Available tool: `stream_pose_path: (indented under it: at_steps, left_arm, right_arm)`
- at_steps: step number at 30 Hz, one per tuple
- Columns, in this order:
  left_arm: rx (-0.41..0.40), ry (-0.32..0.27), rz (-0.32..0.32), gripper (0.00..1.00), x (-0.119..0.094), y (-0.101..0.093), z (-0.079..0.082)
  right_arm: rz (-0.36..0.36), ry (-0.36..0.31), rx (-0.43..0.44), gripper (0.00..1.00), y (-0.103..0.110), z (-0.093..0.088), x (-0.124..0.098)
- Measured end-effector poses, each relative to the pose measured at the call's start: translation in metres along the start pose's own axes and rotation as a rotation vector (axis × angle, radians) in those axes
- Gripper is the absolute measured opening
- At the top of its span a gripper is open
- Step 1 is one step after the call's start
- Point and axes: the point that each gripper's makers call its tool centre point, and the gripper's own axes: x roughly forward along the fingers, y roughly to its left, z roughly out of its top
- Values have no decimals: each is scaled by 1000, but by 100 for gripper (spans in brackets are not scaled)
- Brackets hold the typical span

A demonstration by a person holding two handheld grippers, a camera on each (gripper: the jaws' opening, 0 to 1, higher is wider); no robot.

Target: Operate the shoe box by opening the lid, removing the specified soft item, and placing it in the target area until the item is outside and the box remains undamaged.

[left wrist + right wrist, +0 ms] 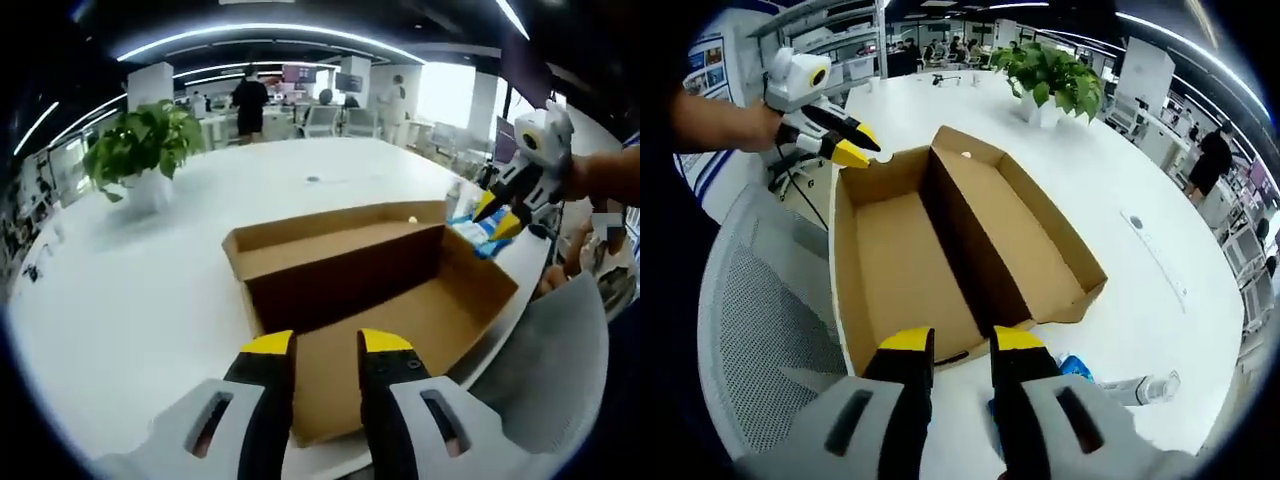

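Right gripper view had my right gripper nearest, its yellow-tipped jaws a little apart and holding nothing, poised over the near edge of the shoe box. Just beyond the jaws, on the counter beside the box, lay a blue and white soft item, partly hidden by the jaws, with a clear bottle next to it. The box stood open, lid folded flat alongside the tray, both bare inside. At its far corner hovered my left gripper, jaws slightly parted and empty. Further off stood a potted plant.

In the left gripper view, my left gripper hung over the lid, and the blue item sat past the box under the right gripper.

I judged the removal done and the placing step in hand; next I needed only to draw both grippers clear without knocking the cardboard.
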Motion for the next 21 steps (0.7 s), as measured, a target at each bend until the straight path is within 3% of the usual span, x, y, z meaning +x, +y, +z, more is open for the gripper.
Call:
stream_pose_path:
  at_steps: [6,9,13,16,21]
  left_arm:
    - [16,38,50,21,-1,15,-8]
    - [5,38,61,21,-6,21,-10]
    - [-20,66,101,21,-14,32,-21]
    - [-57,94,98,21,-15,33,-33]
    - [-59,146,78,20,-14,28,-51]
  right_arm:
    - [-115,-44,82,15,-3,-11,2]
    - [-128,-66,149,12,2,-14,4]
    - [-143,-71,153,11,11,-15,9]
    - [-172,-43,119,14,13,-21,12]
    - [-157,-54,145,12,16,-21,15]
